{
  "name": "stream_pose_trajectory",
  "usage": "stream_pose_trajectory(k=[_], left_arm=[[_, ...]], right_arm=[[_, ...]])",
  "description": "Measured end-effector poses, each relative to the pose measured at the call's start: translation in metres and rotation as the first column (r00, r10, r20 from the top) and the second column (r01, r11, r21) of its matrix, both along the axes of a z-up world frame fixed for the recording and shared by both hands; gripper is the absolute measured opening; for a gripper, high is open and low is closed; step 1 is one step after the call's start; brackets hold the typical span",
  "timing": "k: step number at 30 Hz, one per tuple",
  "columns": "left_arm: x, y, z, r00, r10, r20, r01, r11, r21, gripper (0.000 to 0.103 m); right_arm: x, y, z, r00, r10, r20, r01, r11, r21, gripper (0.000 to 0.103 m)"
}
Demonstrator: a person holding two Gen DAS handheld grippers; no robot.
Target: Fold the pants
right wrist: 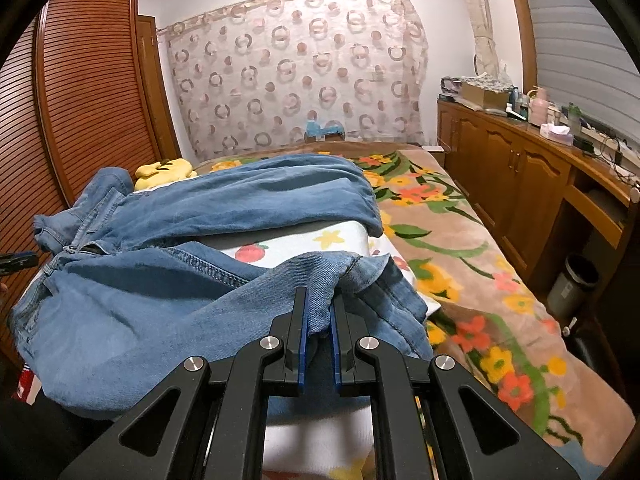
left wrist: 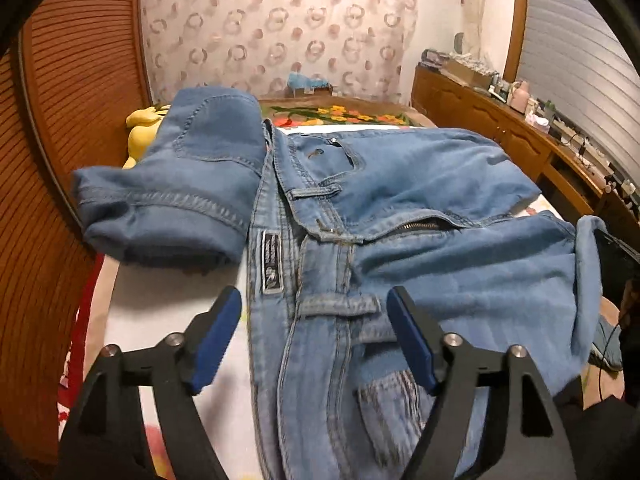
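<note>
Jeans are spread across the bed, waistband toward the left gripper, whose jaws are held wide above it. A leg fold is clamped in the right gripper.

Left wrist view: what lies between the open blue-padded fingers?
The waistband of the light blue denim pants, with a belt loop, lies between the left gripper fingers, untouched.

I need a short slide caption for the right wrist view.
Right gripper shut on a fold of blue jeans over a floral bedspread.
</note>
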State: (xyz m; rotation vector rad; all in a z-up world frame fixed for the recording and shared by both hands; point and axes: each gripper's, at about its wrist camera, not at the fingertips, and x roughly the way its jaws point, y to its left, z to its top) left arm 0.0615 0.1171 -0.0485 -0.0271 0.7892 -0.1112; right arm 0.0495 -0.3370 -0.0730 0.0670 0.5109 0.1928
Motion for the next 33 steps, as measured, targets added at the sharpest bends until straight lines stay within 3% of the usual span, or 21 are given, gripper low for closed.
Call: stream_pose_trajectory(k=[7,13,18,21,26,29,31,33], left_arm=[[-0.041,0.017,-0.017,0.999,0.026,-0.024,-0.027,0.999,-0.038,0.078],[-0.070,0.021,-0.038,0.996,0.009,-0.090,-0.012,0.999,-0.031,0.070],[-0.088,0.024,-0.039,0.995,0.005,-0.101,-0.010,0.999,-0.050,0.069],[-0.092,0.021,-0.039,0.993,-0.014,-0.115,0.009,0.999,-0.044,0.063],[-0.096,0.016,-0.043,0.990,-0.060,-0.130,0.050,0.996,-0.072,0.046],[-0.097,0.010,-0.044,0.987,-0.086,-0.135,0.077,0.995,-0.067,0.028],[-0.098,0.006,-0.043,0.986,-0.097,-0.138,0.089,0.994,-0.062,0.005],[-0.097,0.004,-0.038,0.986,-0.104,-0.132,0.098,0.994,-0.055,0.004]], right_arm=[[0.001,0.003,0.000,1.000,-0.008,-0.006,0.008,1.000,0.005,0.009],[0.001,0.002,0.002,1.000,-0.008,0.004,0.008,1.000,0.002,0.009],[0.001,0.002,0.002,1.000,-0.008,0.004,0.008,1.000,0.005,0.009],[-0.001,0.001,0.001,1.000,-0.007,0.006,0.007,1.000,0.007,0.009],[-0.002,-0.002,0.002,1.000,-0.005,0.013,0.005,1.000,0.008,0.009],[-0.003,-0.003,0.004,1.000,-0.003,0.019,0.003,1.000,0.007,0.009],[-0.004,-0.003,0.005,1.000,-0.002,0.025,0.002,1.000,0.006,0.008],[-0.005,-0.003,0.007,0.999,0.003,0.032,-0.003,1.000,0.017,0.008]])
